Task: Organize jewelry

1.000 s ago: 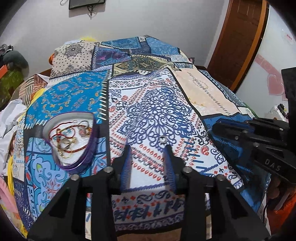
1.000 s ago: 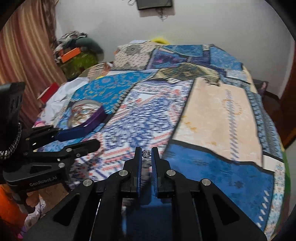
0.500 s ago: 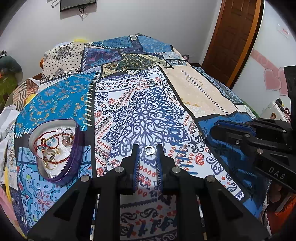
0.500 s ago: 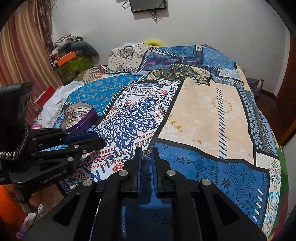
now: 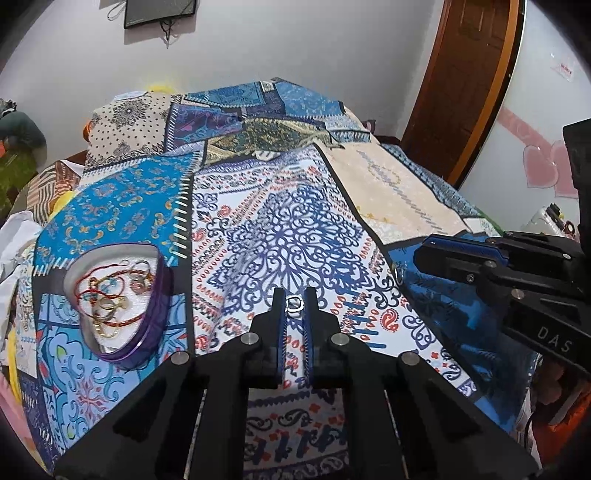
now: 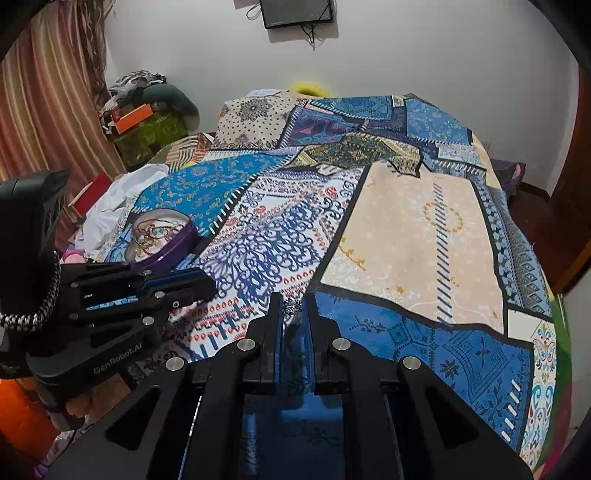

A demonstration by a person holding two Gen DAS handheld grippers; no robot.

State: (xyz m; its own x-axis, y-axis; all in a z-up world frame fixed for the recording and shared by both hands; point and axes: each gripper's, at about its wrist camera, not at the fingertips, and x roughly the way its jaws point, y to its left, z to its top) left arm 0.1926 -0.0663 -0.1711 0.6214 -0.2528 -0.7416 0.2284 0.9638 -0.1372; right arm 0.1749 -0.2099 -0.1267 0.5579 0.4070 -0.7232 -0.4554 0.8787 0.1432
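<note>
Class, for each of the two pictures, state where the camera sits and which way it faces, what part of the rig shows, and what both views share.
Left wrist view: on the left gripper, facing forward and down over the bedspread; its jaws, just closing, pinch a small ring; the right gripper enters right.
Right wrist view: on the right gripper, facing likewise; shut on a sparkly piece; left gripper enters left.
Shared: bedspread, purple tin, wall screen.

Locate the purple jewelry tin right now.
The purple jewelry tin sits lidless on the patchwork bedspread, at the left of the left wrist view, left of the left gripper; it holds tangled bracelets and rings.
</note>
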